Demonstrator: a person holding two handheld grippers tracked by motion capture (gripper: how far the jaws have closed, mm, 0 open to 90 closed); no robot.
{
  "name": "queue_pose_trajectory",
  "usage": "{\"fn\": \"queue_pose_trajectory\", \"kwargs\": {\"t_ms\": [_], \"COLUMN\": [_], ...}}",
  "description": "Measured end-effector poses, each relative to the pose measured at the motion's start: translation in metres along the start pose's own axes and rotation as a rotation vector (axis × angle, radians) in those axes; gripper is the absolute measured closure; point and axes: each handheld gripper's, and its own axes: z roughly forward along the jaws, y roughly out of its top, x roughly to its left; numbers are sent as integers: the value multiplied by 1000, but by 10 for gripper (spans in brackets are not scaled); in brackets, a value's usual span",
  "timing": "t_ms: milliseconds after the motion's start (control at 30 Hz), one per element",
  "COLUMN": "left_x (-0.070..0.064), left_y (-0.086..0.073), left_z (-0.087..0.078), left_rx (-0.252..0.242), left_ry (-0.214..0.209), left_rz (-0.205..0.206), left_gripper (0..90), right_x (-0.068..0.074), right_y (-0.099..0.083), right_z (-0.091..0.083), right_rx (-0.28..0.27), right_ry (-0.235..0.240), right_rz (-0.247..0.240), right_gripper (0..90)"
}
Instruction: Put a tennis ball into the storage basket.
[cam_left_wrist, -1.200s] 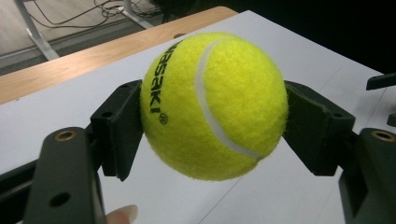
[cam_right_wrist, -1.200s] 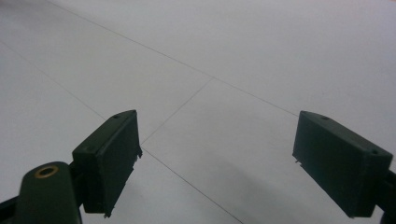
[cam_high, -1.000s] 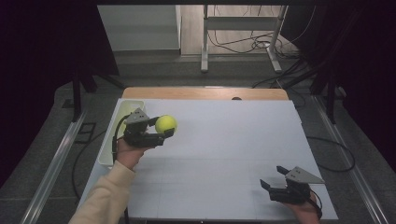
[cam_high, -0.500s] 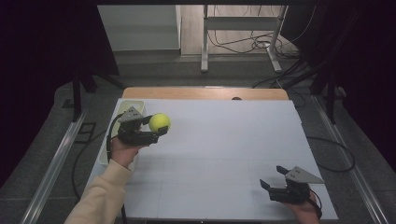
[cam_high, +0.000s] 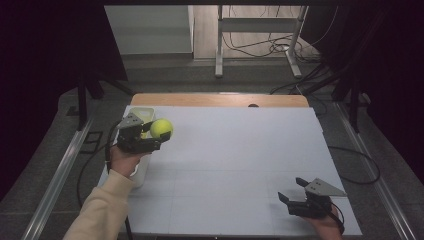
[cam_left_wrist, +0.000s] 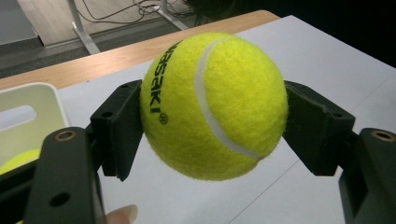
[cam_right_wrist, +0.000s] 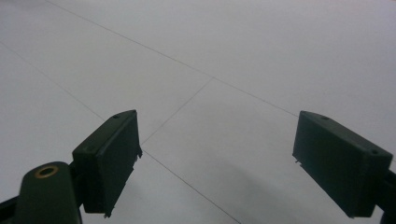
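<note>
One white bin (cam_high: 142, 145) (holding another ball (cam_left_wrist: 18, 161)) sits beside the gripped tennis ball (cam_high: 161, 128).

We are seeing a fuzzy yellow tennis ball (cam_left_wrist: 214, 105) with a white seam and black lettering. It is hanging above the white table's left side, beside a white bin.

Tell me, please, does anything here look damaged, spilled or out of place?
Nothing stands out. The left claw holds the tennis ball squarely between its jaws beside the white bin, which holds another yellow ball. The right claw is open above the bare table.
</note>
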Motion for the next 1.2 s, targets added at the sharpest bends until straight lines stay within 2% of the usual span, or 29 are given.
{"fn": "queue_pose_trajectory", "kwargs": {"t_ms": [467,1200], "left_x": [9,30], "left_y": [-1,-12], "left_z": [-13,-33], "left_rx": [-8,-12], "left_ry": [31,93], "left_rz": [-8,-43], "left_gripper": [266,266], "right_x": [0,0], "right_y": [0,1], "right_z": [1,1], "right_rx": [2,9], "right_ry": [2,-4], "right_rz": [1,-2], "right_gripper": [154,155]}}
